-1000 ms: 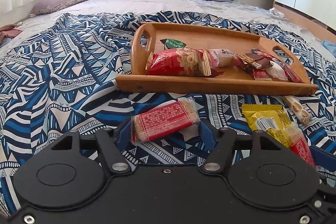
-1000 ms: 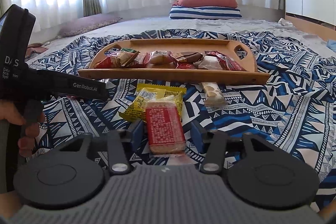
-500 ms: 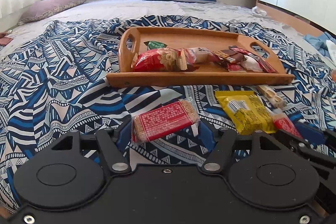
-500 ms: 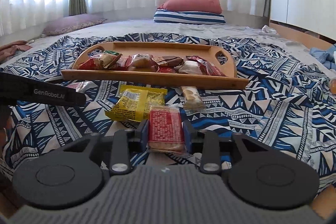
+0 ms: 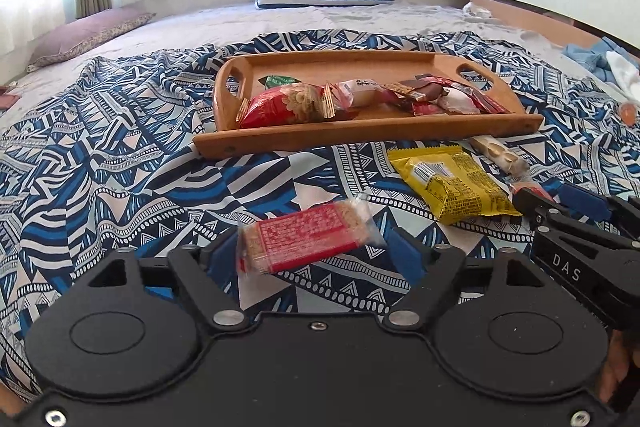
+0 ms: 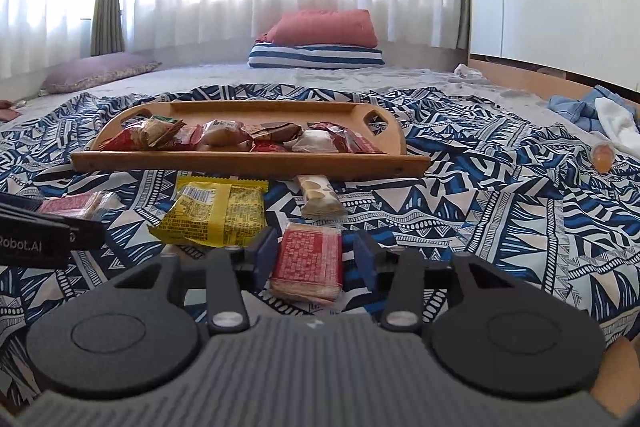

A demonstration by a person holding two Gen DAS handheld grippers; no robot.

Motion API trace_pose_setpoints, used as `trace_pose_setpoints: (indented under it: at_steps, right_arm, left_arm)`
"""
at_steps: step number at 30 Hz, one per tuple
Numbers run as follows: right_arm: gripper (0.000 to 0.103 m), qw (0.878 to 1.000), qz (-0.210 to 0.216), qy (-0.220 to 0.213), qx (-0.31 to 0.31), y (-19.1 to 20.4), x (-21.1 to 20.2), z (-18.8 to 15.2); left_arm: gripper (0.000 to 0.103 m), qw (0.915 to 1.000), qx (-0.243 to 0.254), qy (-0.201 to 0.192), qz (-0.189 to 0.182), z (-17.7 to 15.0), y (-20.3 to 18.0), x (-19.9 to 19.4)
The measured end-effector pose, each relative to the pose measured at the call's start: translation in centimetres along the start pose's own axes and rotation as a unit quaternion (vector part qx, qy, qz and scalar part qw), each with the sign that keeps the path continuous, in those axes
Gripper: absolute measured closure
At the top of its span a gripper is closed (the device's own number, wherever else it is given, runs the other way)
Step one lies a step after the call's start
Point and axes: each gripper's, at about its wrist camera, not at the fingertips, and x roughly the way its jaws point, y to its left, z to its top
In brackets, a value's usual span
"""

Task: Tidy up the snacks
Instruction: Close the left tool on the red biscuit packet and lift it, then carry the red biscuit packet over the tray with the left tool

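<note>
A wooden tray (image 5: 360,139) (image 6: 248,163) with several wrapped snacks rests on the patterned blanket. In front of it lie a yellow packet (image 5: 452,183) (image 6: 216,213) and a beige nougat bar (image 5: 498,153) (image 6: 320,195). My left gripper (image 5: 312,255) is low over the blanket and its jaws are opening. A red cracker bar (image 5: 304,241) lies crosswise between them, with a gap at its right end. My right gripper (image 6: 314,257) is opening too. A second red bar (image 6: 308,263) lies lengthwise between its pads, clear of both.
The two grippers sit side by side, each showing at the edge of the other's view. A small orange object (image 6: 602,157) and crumpled blue and white cloths (image 6: 592,111) lie at the right. Pillows (image 6: 320,31) are stacked at the far end, under the curtains.
Both pairs of jaws have widened. The right one was pressed on its red bar half a second ago and has let go. The left gripper shifted right, bringing the right gripper into its view.
</note>
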Motion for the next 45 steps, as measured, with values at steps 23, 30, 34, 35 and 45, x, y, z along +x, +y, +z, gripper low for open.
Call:
trace_pose_setpoints:
  at_steps: [23,30,34,35,45]
  right_arm:
    - [0.065,1.0,-0.012,0.0,-0.011,1.2,1.6,0.0]
    - [0.065,1.0,0.0,-0.001,-0.011,1.0,0.6,0.7]
    - [0.065,1.0,-0.001,-0.003,-0.009,0.9,0.2,1.4]
    - [0.065,1.0,-0.001,-0.003,-0.007,0.8,0.1,1.6]
    - [0.065,1.0,0.012,-0.011,0.007,-0.2,0.1,4.7]
  left_arm:
    - [0.039,0.9986,-0.051,0.012,0.012,0.5,-0.2,1.0]
    - [0.039,0.9984,-0.054,0.014,0.006,1.0,0.0,0.4]
    - [0.039,0.999,-0.045,0.001,0.003,1.8,-0.1,-0.3]
    - [0.039,0.9991,-0.043,-0.002,0.001,2.1,-0.1,-0.5]
    - [0.039,0.9991,-0.025,-0.032,-0.008,6.0,-0.1,-0.9]
